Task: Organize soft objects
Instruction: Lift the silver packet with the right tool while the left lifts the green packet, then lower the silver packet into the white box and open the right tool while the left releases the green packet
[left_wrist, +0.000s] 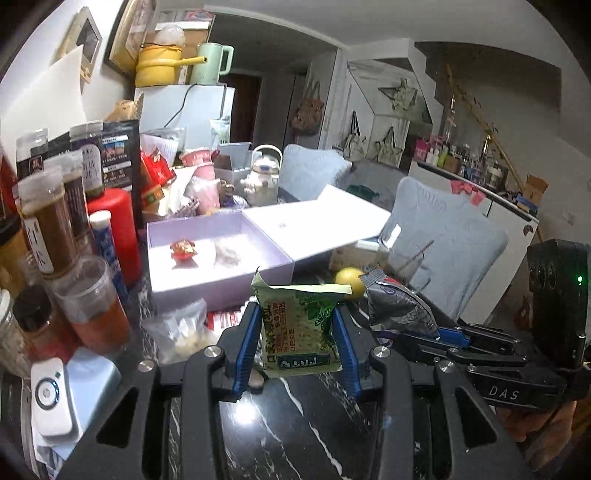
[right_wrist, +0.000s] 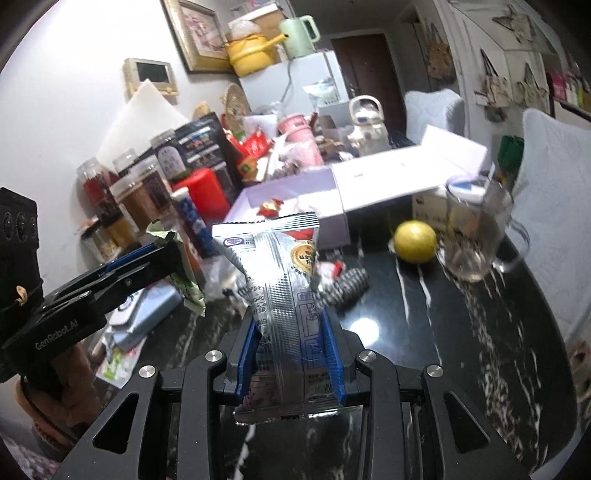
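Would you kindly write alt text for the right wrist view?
The right hand-held gripper clamps a silver snack packet above a black marble table. At left, the left hand-held gripper holds a green packet; beyond lie a lemon, glass mug and open lilac box.

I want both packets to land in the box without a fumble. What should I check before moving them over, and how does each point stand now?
1. Left claw shut on the green packet: ok.
2. Right claw shut on the silver packet: ok.
3. Lavender box open, lid aside: ok.
4. Room inside beside the red candy: ok.
5. Lemon and glass mug away from the box: ok.
6. Firmness of either grip: cannot tell.
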